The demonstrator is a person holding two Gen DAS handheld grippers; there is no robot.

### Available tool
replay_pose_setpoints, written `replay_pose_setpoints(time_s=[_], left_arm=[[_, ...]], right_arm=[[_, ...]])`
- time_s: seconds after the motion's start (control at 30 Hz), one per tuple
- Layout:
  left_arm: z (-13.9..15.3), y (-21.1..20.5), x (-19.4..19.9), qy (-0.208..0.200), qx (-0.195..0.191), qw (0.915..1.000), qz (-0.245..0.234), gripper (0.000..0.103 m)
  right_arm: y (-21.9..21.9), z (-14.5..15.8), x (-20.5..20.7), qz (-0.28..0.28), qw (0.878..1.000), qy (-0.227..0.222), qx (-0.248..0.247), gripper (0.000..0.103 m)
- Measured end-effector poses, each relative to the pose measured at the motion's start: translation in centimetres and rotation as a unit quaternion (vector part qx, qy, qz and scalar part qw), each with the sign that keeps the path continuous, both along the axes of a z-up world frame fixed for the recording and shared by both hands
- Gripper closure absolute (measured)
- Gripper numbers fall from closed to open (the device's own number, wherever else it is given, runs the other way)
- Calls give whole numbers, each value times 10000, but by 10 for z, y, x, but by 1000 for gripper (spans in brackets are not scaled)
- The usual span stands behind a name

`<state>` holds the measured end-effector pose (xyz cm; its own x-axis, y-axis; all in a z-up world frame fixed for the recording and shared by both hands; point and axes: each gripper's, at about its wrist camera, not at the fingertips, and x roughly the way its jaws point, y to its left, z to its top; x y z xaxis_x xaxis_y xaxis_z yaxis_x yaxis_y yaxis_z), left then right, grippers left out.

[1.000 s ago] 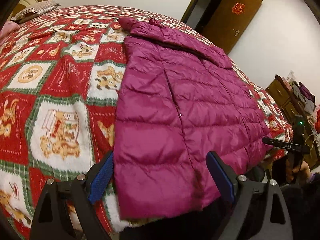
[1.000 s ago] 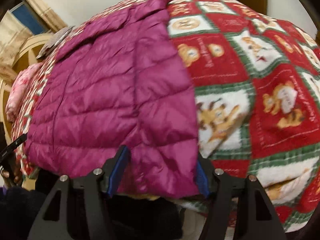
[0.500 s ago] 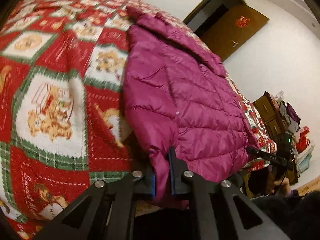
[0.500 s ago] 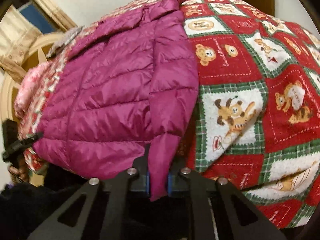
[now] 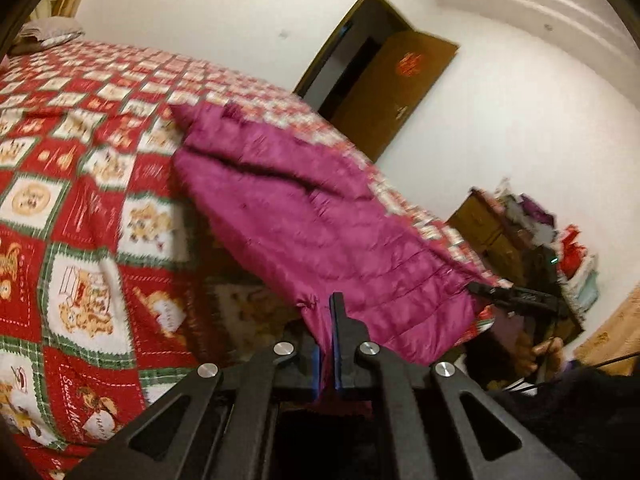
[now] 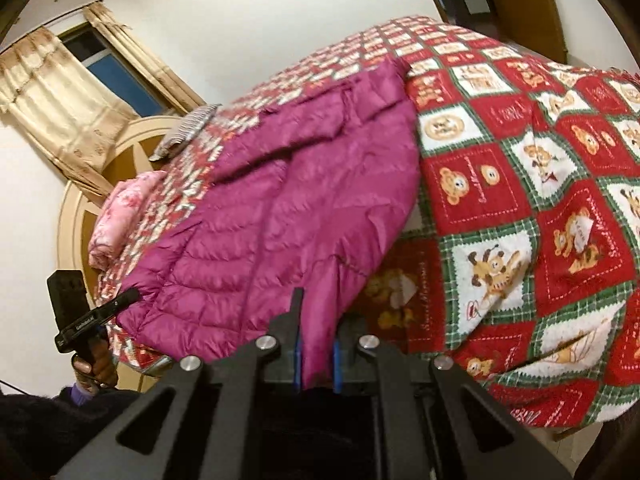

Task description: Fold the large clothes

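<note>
A magenta quilted puffer jacket lies on a bed with a red, white and green bear-patterned blanket. My left gripper is shut on the jacket's near hem corner and holds it lifted off the bed. My right gripper is shut on the other hem corner of the jacket, also raised. The collar end still rests on the blanket. Each gripper shows in the other's view: the right one and the left one.
A brown door stands open at the far wall. A wooden dresser with piled clothes is at the right. A round headboard, pink folded bedding, a grey pillow and a curtained window are at the bed's head.
Both grippers closed on the jacket's hem corners, then lifted the hem off the bed. The jacket's lower part now hangs above the blanket.
</note>
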<state>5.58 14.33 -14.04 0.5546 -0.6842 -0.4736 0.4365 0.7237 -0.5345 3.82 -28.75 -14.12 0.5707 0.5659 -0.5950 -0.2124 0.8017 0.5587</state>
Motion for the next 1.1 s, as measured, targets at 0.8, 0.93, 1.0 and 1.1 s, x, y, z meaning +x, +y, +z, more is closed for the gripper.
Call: replay_pose_setpoints(time_s=[0.8,0.93,1.0,1.1], left_arm=[[89,26,148,-156,-710,9937,859,100],[69,21,213,149,-345,9900,1360,100],[53,17,243,319,-178,9874,1538,100],[24,13,280,594,26,9824,1770,100]], right_arm=[[-38,119,100,-458,9908,-1105,629,90],[-33,110,173,-671,9922,-956,434,90],[-27,97,210,-794,9931,-820,280,90],[-19,70,255,-927,9939,-588,47,90]])
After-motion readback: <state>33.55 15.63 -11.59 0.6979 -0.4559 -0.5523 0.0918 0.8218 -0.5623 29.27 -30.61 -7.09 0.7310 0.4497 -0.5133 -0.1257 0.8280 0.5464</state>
